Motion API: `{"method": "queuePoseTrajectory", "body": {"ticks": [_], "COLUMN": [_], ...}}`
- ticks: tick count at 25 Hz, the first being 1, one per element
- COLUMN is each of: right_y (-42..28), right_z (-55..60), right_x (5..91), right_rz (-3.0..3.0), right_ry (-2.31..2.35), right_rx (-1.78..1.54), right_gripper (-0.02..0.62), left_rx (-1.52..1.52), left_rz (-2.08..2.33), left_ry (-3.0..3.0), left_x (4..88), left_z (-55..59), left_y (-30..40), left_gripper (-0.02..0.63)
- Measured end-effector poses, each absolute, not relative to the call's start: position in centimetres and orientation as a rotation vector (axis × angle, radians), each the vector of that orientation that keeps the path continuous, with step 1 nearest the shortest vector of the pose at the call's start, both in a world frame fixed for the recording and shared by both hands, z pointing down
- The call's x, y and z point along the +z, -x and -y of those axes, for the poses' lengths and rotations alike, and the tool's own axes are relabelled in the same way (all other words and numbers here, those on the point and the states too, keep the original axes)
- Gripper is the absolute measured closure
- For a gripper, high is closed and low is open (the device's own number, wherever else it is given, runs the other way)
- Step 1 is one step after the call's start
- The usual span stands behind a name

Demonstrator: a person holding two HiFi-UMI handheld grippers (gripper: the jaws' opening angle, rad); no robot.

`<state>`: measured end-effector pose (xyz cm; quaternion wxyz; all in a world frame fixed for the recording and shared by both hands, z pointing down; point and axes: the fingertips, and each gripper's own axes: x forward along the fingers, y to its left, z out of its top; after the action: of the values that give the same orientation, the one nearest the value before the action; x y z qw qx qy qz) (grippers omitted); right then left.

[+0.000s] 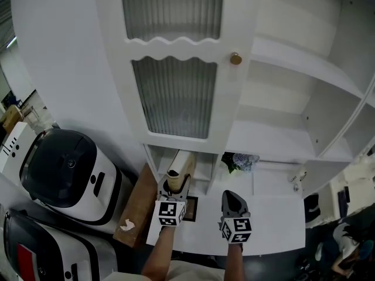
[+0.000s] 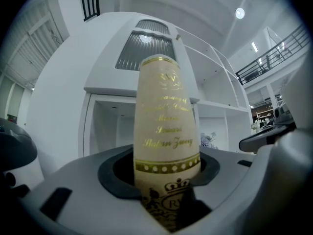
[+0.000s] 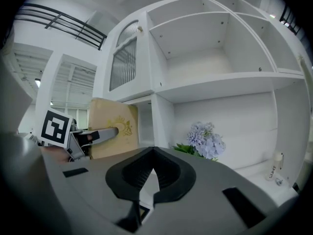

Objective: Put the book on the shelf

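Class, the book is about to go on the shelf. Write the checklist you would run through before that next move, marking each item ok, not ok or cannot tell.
1. Left gripper holds the book: ok, jaws pressed on both covers.
2. Book upright: ok.
3. Low shelf bay ahead free: ok, nothing seen inside.
4. Right gripper empty, off to the side: ok.
5. Flowers out of the way: ok, in the next bay.
6. Book fits the bay's height: cannot tell.
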<state>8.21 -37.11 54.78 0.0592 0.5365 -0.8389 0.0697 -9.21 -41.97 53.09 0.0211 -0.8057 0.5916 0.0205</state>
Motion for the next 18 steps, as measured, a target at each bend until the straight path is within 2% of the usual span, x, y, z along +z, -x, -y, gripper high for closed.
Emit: {"method": "queuePoseTrajectory", "body": {"ticks": [8,18], "right_y": [-10.0,-9.1], "right_z": [36.8,35.9], "right_x": [55.1,56.6], "right_rz": [2.505,2.498], "right_ry": [-1.683,-1.62], "right_rx": [0.21,0.211], "right_gripper": [0.57,0.569], "left_rx": [0.067,0.116], "left_rz": [-1.838,-1.863], "left_ry": [2.401,2.368], "left_x": [53.6,54.2], "left_z": [44.7,50.1], "left_y": [9.1,8.5], "left_gripper": [0.368,0.368]}}
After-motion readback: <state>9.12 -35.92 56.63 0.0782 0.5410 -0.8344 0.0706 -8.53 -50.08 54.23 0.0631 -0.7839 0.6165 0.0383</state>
